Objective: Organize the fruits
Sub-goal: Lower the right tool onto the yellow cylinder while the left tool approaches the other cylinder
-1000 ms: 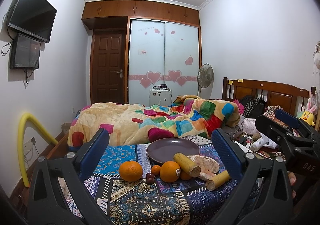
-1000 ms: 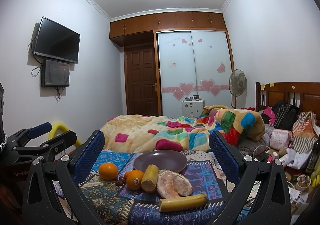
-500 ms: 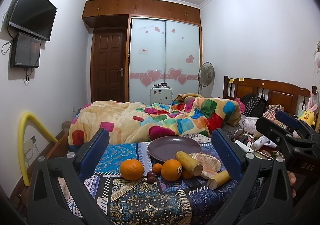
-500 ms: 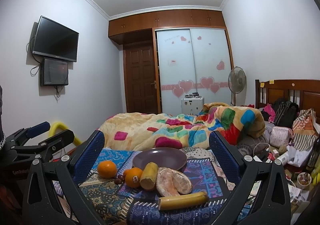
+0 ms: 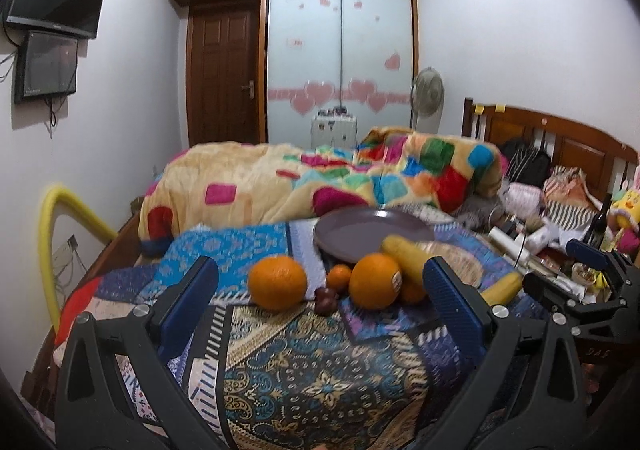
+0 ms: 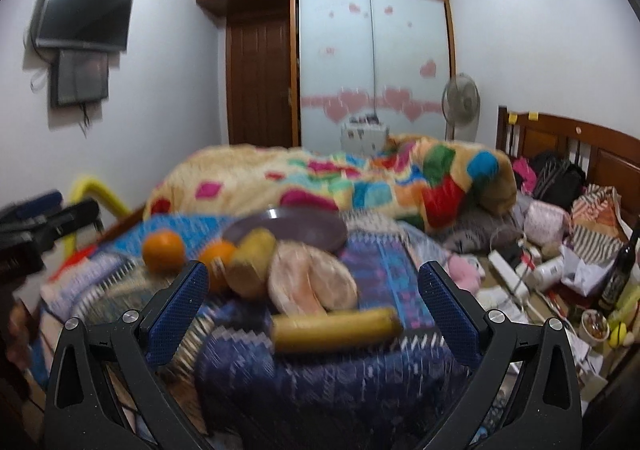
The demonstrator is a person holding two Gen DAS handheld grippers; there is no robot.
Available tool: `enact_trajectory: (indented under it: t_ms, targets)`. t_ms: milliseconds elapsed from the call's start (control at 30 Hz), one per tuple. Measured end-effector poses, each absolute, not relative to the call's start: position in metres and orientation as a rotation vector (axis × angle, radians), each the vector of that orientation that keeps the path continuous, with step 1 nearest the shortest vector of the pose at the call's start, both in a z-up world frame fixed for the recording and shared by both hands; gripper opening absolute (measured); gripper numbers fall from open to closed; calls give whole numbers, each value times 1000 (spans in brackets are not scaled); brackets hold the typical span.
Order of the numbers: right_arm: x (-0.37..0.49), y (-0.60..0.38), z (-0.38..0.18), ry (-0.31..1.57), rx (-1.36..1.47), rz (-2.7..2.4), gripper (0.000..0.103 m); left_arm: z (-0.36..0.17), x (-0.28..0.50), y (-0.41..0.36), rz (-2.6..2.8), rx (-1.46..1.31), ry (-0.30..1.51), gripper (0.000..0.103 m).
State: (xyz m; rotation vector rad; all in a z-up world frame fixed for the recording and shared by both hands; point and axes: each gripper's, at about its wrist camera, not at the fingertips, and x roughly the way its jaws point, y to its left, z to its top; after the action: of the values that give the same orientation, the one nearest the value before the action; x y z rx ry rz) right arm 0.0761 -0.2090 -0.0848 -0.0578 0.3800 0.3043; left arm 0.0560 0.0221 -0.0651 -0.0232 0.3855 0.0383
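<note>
Both grippers, left (image 5: 320, 304) and right (image 6: 312, 300), are held with jaws apart before unplated fruit, presumably for picking toward the plate (image 5: 360, 240).

Left gripper (image 5: 320, 306) with blue-padded black fingers, jaws spread wide, nothing between them, above the patterned blue-and-gold cloth (image 5: 320, 378). Landmark: round purple plate (image 5: 372, 236), empty, on that cloth. In front of plate, left: large round orange (image 5: 277, 282). Right of it, small orange tangerine (image 5: 339, 276) and dark red-brown grapes (image 5: 325, 298), then big stickered orange (image 5: 375, 281) touching a yellow banana piece (image 5: 404, 252) that lies against plate's near rim. Second yellow banana piece (image 5: 502, 287) further right. Right gripper (image 5: 592, 286), black, far right of plate; state unclear. Multicoloured patchwork quilt (image 5: 320, 178) behind plate.
</note>
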Motion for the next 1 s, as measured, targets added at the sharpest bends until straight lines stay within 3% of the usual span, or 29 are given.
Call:
enact_trajectory:
  t_ms: [233,333,667,767,933,1000]
  targets:
    - [102,-209,-122,534,-63,298,103,-102,78,20,13,-27,493,103]
    - [116,-206,-132,586,-45,307,103,-113,87,18,-6,-27,532,96]
    - [131,-208,-143,597,-61,337,102,-134,114,2,-79,-26,608,90]
    - [133,-218,-145,626,-22,402,93,-137,123,-2,-92,-29,626,87]
    - [136,-227,-144,651,-43,430,65,-141,137,-7,-110,-30,649,84]
    - [135,-233,-143,657,-50,432,61,-142,142,-10,-107,-25,650,81]
